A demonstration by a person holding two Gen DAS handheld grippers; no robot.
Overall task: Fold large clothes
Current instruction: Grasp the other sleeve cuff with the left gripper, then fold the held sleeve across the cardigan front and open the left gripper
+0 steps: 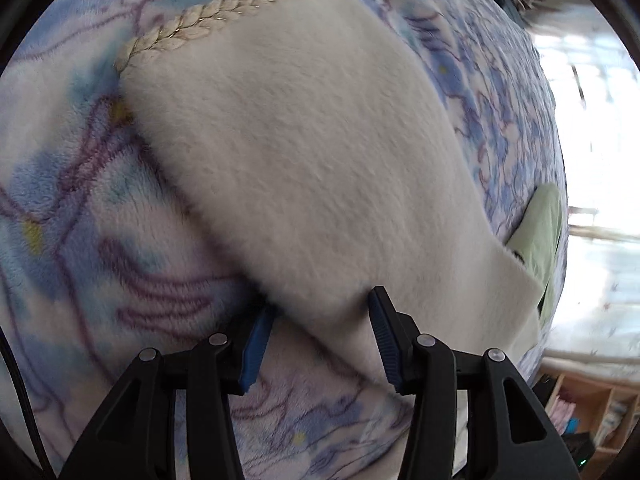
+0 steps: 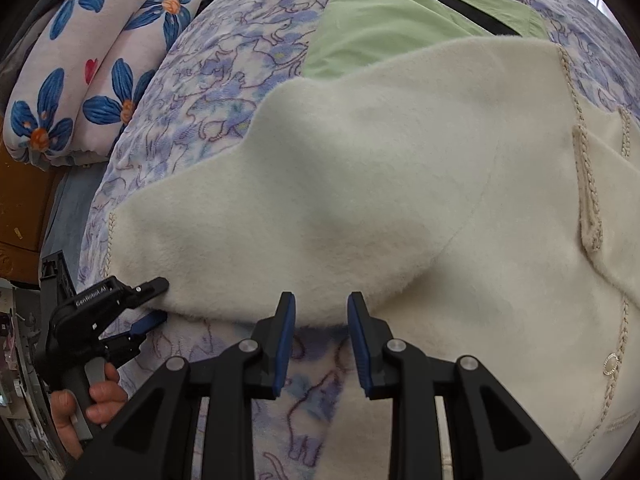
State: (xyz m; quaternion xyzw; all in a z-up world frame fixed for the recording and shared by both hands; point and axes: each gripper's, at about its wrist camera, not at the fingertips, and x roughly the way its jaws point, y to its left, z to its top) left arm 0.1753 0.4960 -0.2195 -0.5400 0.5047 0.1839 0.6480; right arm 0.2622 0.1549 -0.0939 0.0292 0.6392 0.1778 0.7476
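A cream fuzzy garment (image 2: 400, 200) with braided trim lies on the blue floral blanket (image 2: 240, 80). In the left wrist view its sleeve (image 1: 304, 160) runs away from me, with the braided cuff (image 1: 224, 12) at the far end. My left gripper (image 1: 320, 312) is open, its jaws astride the sleeve's near edge; it also shows in the right wrist view (image 2: 158, 300) at the garment's left edge. My right gripper (image 2: 321, 308) is open, just in front of the garment's near fold, holding nothing.
A light green garment (image 2: 392, 20) lies beyond the cream one. A rolled floral quilt (image 2: 80, 60) sits at the far left. A wooden shelf unit (image 1: 584, 412) stands beyond the bed's edge. A bright window (image 1: 592, 120) is on the right.
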